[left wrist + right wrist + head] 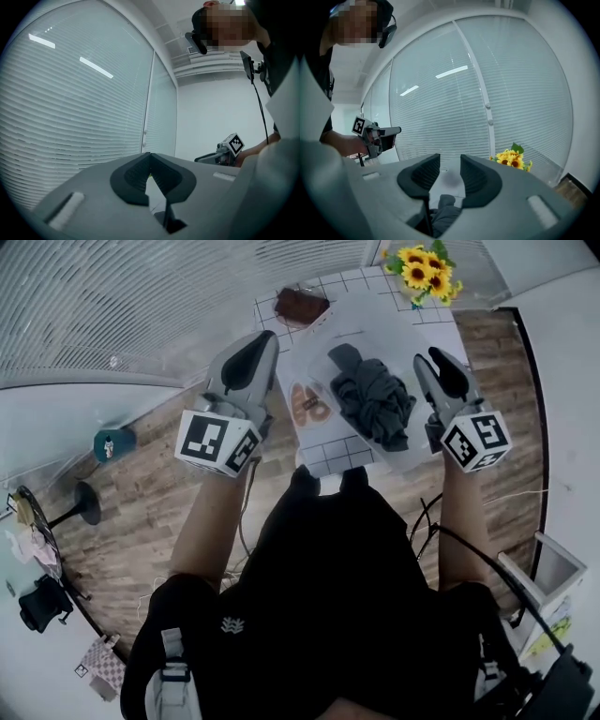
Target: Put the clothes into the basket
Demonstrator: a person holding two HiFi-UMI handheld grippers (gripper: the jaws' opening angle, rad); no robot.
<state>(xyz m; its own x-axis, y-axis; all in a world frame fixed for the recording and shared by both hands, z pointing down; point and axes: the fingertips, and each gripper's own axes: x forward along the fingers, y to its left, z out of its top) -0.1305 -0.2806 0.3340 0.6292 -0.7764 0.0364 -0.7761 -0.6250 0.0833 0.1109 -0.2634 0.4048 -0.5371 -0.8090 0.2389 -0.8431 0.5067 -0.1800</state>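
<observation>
My left gripper (255, 348): grey shell, black jaws, with a black-and-white marker cube (217, 442). My right gripper (438, 362): same colours. Clothes (375, 404): dark grey. Basket (414, 460): see-through white. Tabletop (328, 457): white with a dark grid. Flowers (424, 268): yellow, with green leaves. Floor (141, 502): brown wood planks.
</observation>
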